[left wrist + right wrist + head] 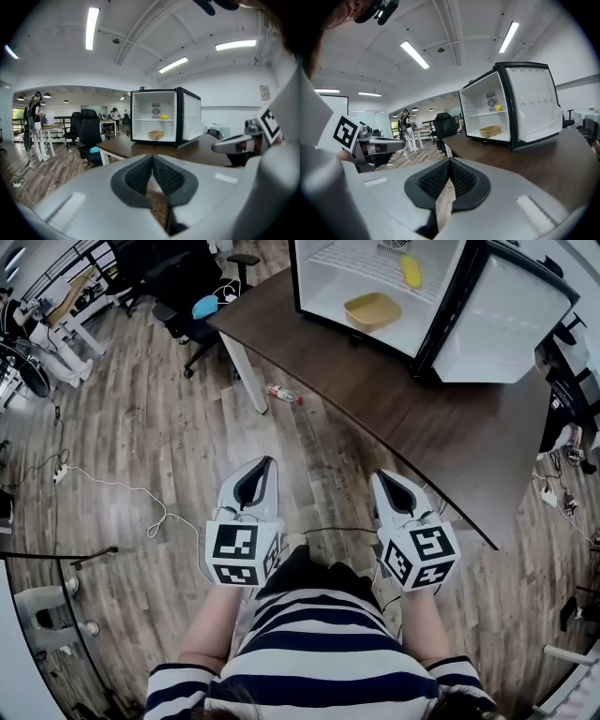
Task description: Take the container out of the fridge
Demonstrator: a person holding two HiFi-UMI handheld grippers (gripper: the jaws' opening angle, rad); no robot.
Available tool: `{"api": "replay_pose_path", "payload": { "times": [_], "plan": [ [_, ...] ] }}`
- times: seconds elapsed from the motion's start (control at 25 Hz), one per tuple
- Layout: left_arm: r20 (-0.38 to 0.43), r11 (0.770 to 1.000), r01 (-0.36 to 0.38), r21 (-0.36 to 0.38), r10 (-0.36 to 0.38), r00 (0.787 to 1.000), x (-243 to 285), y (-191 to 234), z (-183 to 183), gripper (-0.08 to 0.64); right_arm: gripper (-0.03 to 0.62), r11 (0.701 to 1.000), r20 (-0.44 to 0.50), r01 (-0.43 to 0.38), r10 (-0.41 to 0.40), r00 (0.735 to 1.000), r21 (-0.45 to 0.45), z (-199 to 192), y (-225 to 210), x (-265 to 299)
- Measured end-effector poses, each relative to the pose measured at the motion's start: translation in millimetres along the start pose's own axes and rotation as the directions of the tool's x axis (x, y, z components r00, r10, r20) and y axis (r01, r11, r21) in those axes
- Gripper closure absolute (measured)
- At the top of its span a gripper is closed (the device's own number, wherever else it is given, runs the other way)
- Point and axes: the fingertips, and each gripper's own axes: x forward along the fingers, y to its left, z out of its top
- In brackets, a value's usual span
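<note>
A small black fridge (450, 352) stands open on the dark wooden table (450, 437), its door (502, 320) swung to the right. A tan shallow container (372, 311) sits on the fridge's white floor, also seen in the left gripper view (155, 135) and the right gripper view (490, 131). A yellow object (411, 271) lies on the shelf above it. My left gripper (265, 463) and right gripper (380, 476) hang side by side over the floor, well short of the table, both shut with nothing between the jaws.
A plastic bottle (284, 394) lies on the wood floor by the white table leg (246, 373). A black office chair (192, 287) with a blue item stands left of the table. Cables (112, 488) run across the floor. People stand at distant desks (37, 124).
</note>
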Motion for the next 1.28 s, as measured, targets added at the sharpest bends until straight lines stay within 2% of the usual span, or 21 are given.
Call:
{"api": "replay_pose_path", "payload": {
  "times": [0.68,0.96,1.28],
  "plan": [
    [-0.012,0.999,0.049,0.005,-0.049,0.999,44,92,3,0.560,0.594,1.000,-0.024,-0.008,0.008,1.000,-0.006,28,43,108],
    [-0.004,0.996,0.085,0.028,-0.085,0.996,53,109,6,0.560,0.594,0.999,-0.034,0.001,-0.002,0.999,-0.049,37,55,130],
    [0.008,0.994,0.103,0.049,-0.103,0.995,69,113,16,0.560,0.594,0.997,-0.034,0.012,-0.014,0.999,-0.070,50,39,152]
  ]
}}
